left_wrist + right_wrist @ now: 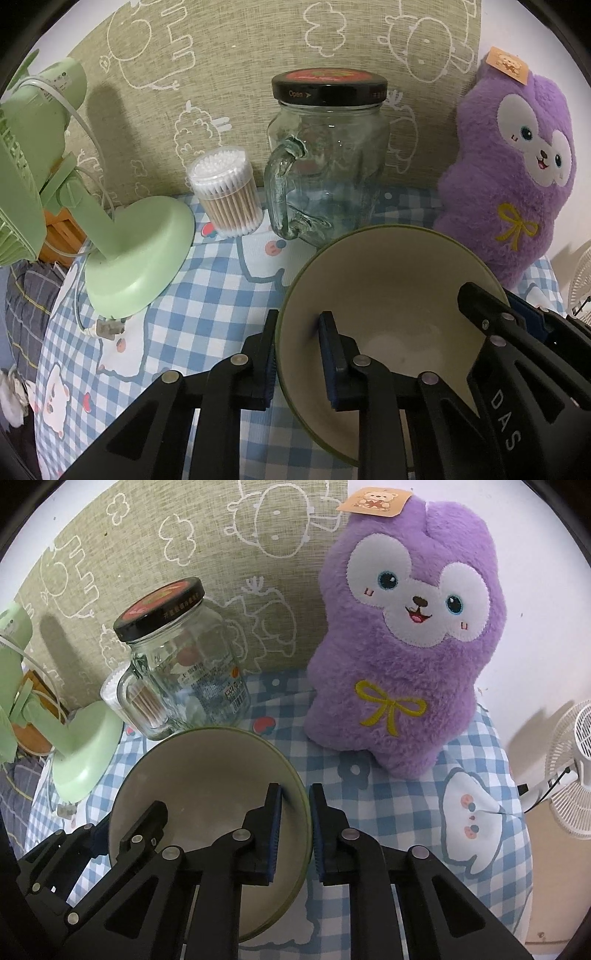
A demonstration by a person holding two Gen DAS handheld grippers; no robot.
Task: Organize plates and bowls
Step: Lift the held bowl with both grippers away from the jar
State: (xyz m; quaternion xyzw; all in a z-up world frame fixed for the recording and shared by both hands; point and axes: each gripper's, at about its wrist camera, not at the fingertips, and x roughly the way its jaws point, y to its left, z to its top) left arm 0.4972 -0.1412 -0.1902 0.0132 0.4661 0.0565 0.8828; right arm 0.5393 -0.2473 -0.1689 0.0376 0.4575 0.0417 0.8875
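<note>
Both the left gripper (297,354) and right gripper (295,830) are clamped on the cream, green-rimmed ceramic bowl (391,295), on opposite sides of its rim. Looks like the pick-up step; next is a level lift together.

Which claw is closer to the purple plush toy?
Right. The right claw grips the bowl rim on the side facing the purple plush toy; the left claw grips the far rim.
</note>
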